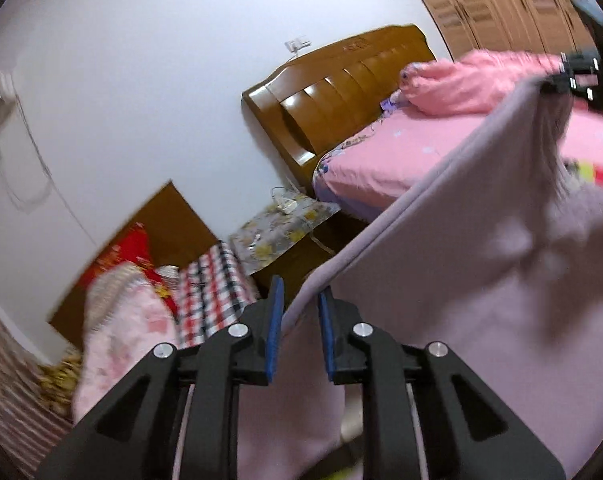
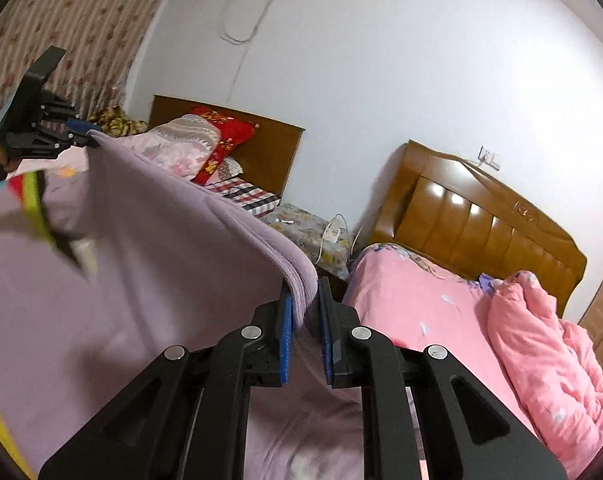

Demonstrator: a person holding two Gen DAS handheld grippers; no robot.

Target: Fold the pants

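Lilac pants [image 1: 481, 260] hang in the air, stretched between my two grippers above a pink bed. In the left wrist view my left gripper [image 1: 301, 316] is shut on one end of the upper edge. The fabric runs up to the right gripper [image 1: 549, 84] at the top right. In the right wrist view my right gripper [image 2: 306, 312] pinches several stacked layers of the pants [image 2: 161, 260] between its blue pads. The left gripper [image 2: 87, 136], held by a hand, grips the far corner at the upper left. The lower part of the pants is out of sight.
Below lies a bed with a pink sheet [image 2: 413, 300], a bunched pink quilt [image 2: 549, 360] and a wooden headboard [image 2: 481, 224]. A nightstand under a floral cloth [image 2: 305, 228] stands beside it. A second bed with pillows [image 2: 221, 140] is at the far left.
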